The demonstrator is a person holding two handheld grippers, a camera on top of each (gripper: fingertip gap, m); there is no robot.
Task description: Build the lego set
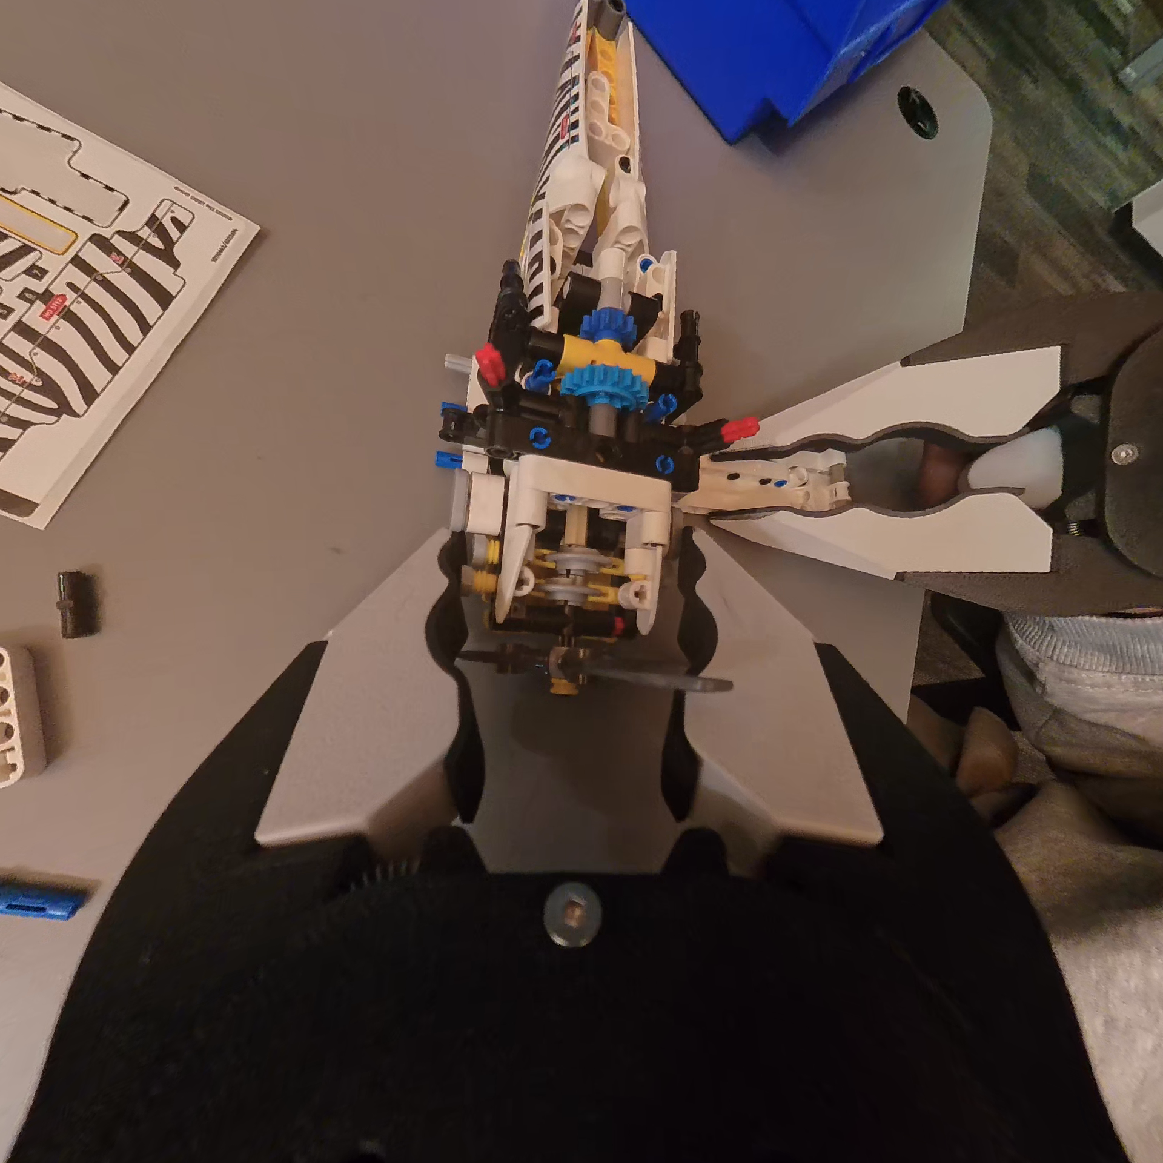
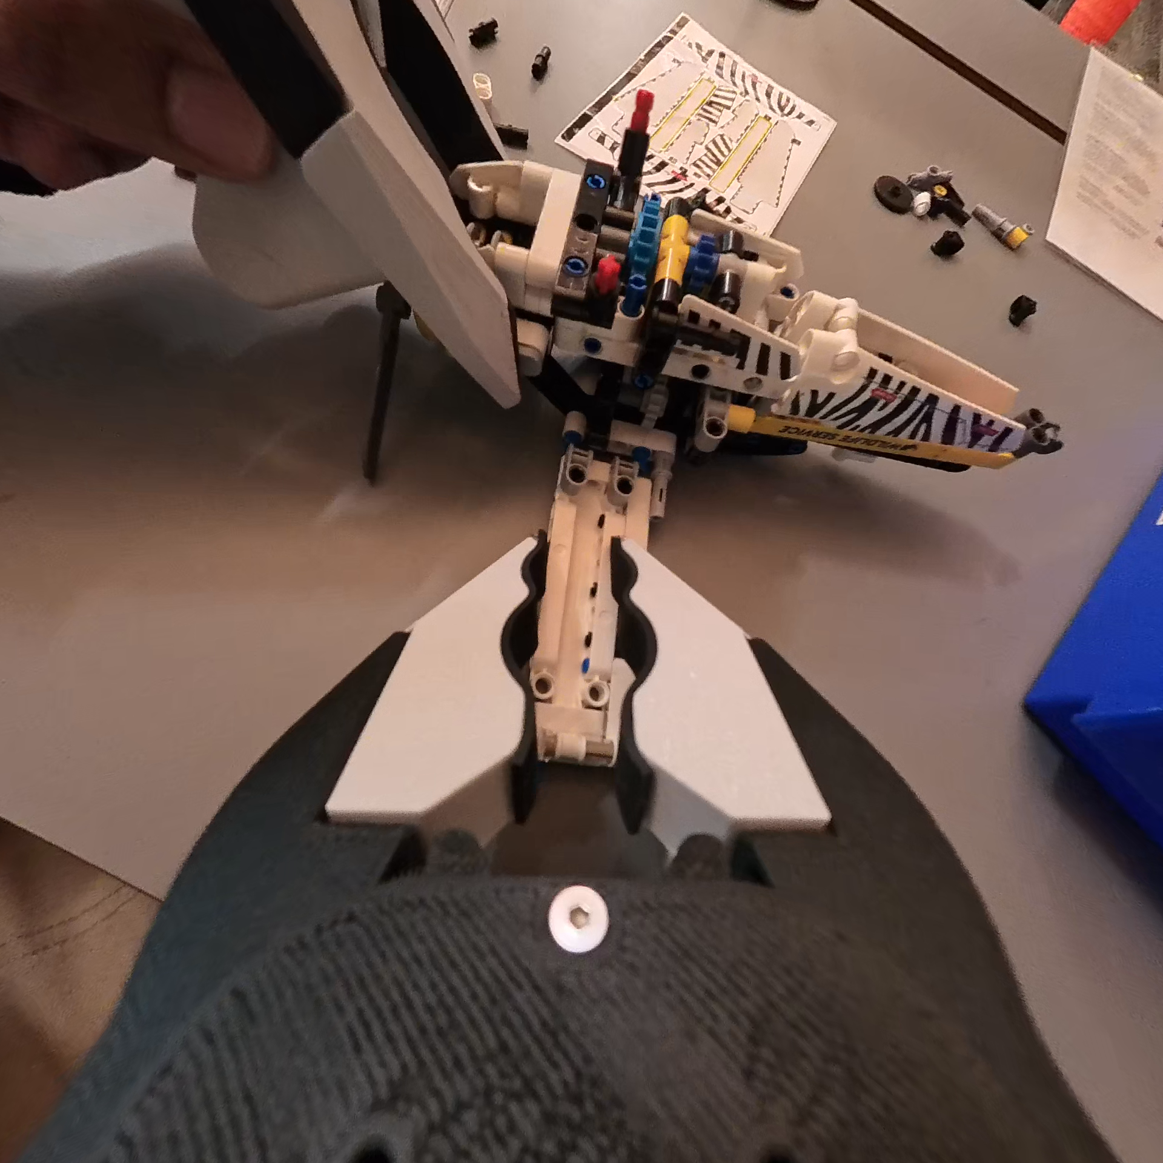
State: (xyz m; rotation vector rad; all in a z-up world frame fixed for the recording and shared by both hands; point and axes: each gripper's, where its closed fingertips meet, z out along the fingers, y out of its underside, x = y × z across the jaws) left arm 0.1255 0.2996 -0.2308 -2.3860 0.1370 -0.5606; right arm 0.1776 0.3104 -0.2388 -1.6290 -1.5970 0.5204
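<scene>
- While the model (image 1: 566, 403) sits on the grey table (image 1: 283, 440), the left gripper (image 1: 569, 547) clamps its nose end, the jaws closed against both sides of the white and yellow front.
- The right gripper (image 2: 576, 554) is closed on a white wing (image 2: 582, 604) that sticks out from the model's side; the wing lies lengthwise between the jaws, its inner end touching the body.
- In the left wrist view the right gripper (image 1: 724, 484) reaches in from the right, with the wing (image 1: 768, 488) pinched between its tips.
- In the right wrist view the left gripper (image 2: 434, 252) comes down from the upper left, a person's fingers (image 2: 145, 107) on its handle, covering the model's front.
- The model (image 2: 661, 302) shows two blue gears (image 1: 598, 371), red pins (image 1: 739, 429) and a zebra-striped tail (image 2: 881, 409) that points away from the left gripper.
- A thin black blade (image 2: 381, 390) hangs at the nose, under the left gripper.
- A sticker sheet (image 1: 94, 302) with zebra stripes lies flat on the table, beyond the model in the right wrist view (image 2: 698, 132).
- Loose parts (image 2: 944, 207) lie scattered near a white paper (image 2: 1114, 182).
- A blue box (image 1: 755, 56) stands just beside the tail's tip.
- A black pin (image 1: 77, 601), a white beam (image 1: 16, 711) and a blue piece (image 1: 38, 903) lie well apart from the model at the left.
</scene>
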